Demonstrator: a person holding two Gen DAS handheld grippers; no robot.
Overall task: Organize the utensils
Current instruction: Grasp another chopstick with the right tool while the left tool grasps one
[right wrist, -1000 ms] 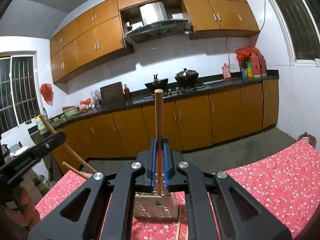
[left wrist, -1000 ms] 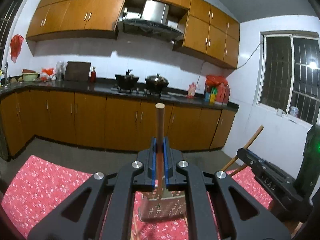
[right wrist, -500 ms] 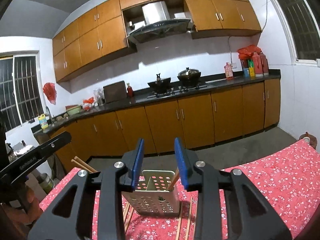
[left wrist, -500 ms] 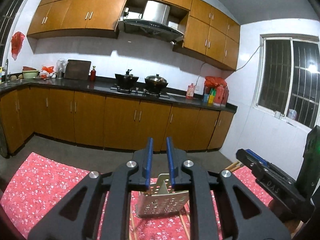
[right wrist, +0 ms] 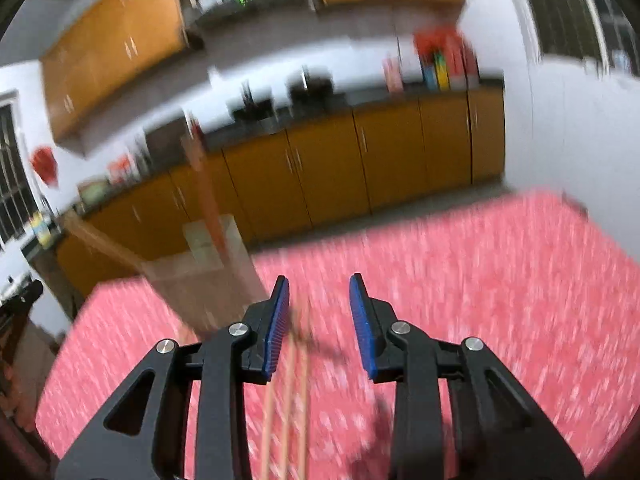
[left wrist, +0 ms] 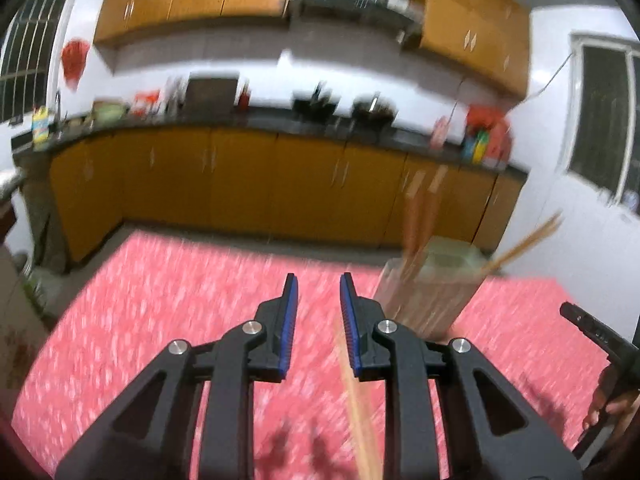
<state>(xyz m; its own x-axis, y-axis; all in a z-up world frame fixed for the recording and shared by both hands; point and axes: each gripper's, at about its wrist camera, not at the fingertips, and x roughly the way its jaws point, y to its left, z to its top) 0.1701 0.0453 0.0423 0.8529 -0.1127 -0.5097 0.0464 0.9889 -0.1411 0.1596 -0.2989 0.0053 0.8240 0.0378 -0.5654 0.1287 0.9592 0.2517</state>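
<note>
both frames are pretty smeared with motion blur, so fine detail is hard to call. the left gripper (left wrist: 316, 294) is released, blue-padded jaws parted with nothing between them, tilted down over the worktop (left wrist: 160, 320) with its red flowery cloth. the utensil holder (left wrist: 432, 288) stands on the cloth just ahead and to the right of that gripper's right finger, a pale perforated box as far as i can tell. wooden sticks (left wrist: 420, 216) poke up out of it, a couple near upright at its left side and one leaning out to the right. one loose chopstick (left wrist: 360, 408) lies flat on the cloth below the gripper, running toward the bottom edge of the left wrist view. way off at the right edge you can see the dark body of the other gripper tool and a bit of the person's hand (left wrist: 612, 408) on it.

the right gripper (right wrist: 319, 296) is let go too, jaws spread wide and holding nothing, also angled down at the cloth. from that side the utensil holder (right wrist: 208, 276) sits ahead and left of the left finger, with a wooden stick (right wrist: 204, 196) standing up in it and another leaning left. two or three loose chopsticks (right wrist: 288, 404) lie on the cloth under the gripper, roughly parallel, pointing away from the camera. cabinets (right wrist: 320, 176) run along the back
</note>
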